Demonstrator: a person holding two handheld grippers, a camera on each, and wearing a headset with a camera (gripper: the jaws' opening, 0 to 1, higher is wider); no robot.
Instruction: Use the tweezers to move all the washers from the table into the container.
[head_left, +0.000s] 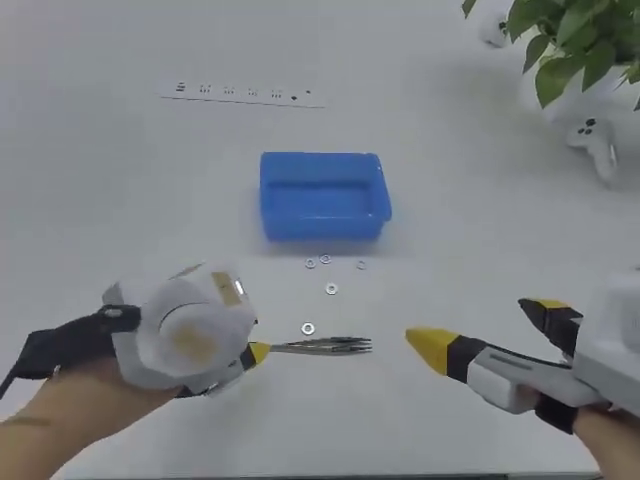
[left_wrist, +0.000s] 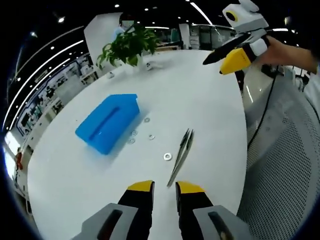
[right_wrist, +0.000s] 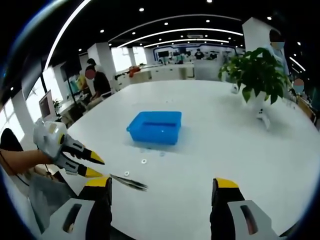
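Left tongs (left_wrist: 165, 186): jaws slightly parted, nothing clamped; the joined end of the tweezers (left_wrist: 180, 156) lies between the tips. Right tongs (right_wrist: 162, 182): jaws spread wide, empty, held above the tabletop (head_left: 150, 200). Tabletop: white, in an open-plan office with ceiling spotlights; a potted plant (head_left: 575, 40) and a power strip (head_left: 243, 94) are on the far side. Tweezers: slim grey metal, lying flat, one washer (head_left: 308, 327) just beside the shank. Four more washers (head_left: 331, 289) lie near the blue container (head_left: 322, 225).

Smooth matt white on the table (head_left: 120, 200). Blue plastic with a slight sheen for the container (head_left: 323, 195). Shiny metal on tweezers (head_left: 330, 346) and washers (head_left: 308, 327).
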